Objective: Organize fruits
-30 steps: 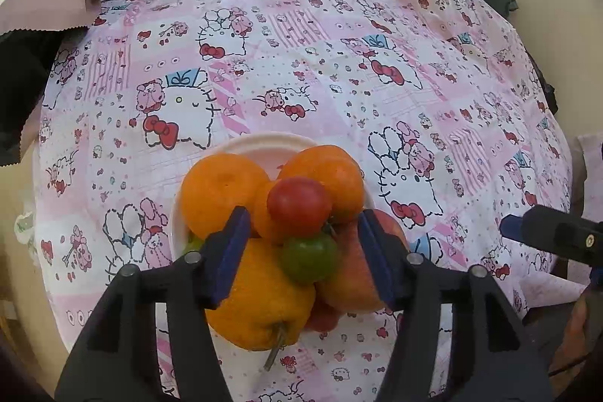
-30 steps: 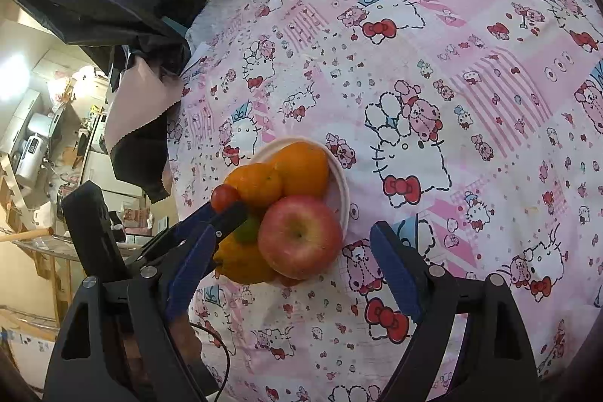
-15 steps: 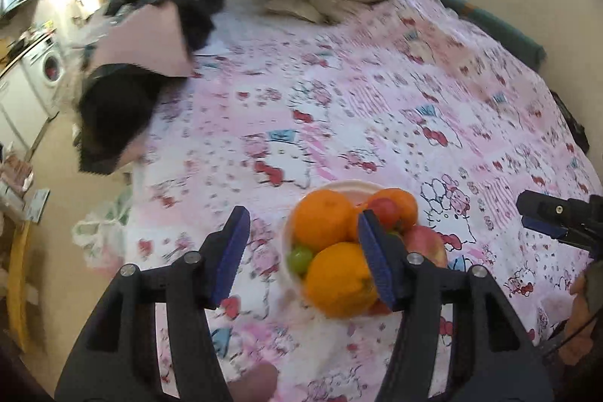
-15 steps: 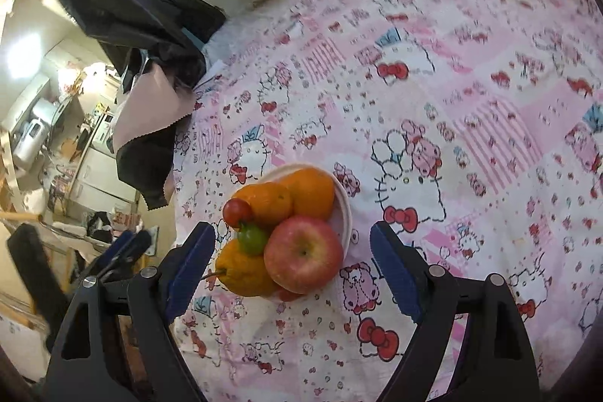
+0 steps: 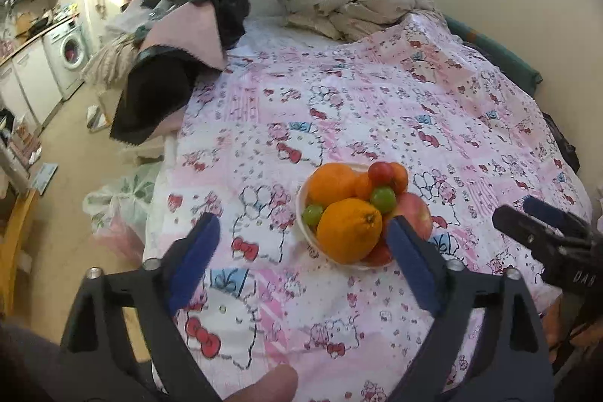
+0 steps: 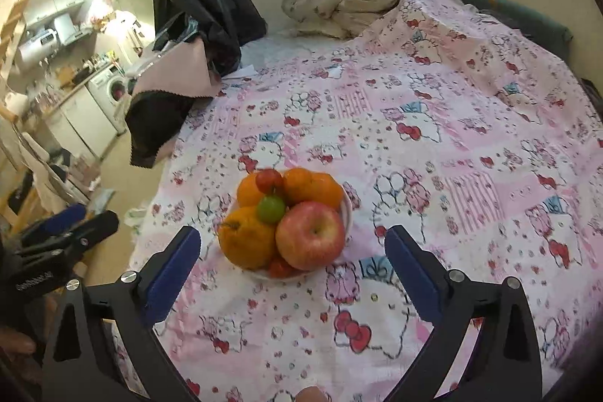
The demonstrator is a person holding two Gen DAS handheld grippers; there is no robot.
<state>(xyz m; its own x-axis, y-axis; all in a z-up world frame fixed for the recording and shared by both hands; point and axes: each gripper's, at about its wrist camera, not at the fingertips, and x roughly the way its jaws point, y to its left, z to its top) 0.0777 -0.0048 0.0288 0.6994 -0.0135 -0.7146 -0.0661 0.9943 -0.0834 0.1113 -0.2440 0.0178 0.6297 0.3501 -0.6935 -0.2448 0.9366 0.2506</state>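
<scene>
One bowl [image 6: 347,210] of fruit is set on the bedsheet [image 6: 452,138]; left gripper [image 5: 301,243] and right gripper [image 6: 292,247] are held above it, jaws opening, nothing gripped.

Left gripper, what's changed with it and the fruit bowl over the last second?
The left gripper has pulled back from the bowl and its jaws are opening with nothing between them; a second ago they flanked the red and green tomatoes. The right gripper also backed off, jaws opening, empty. The fruit pile, apple included, stayed put.
</scene>
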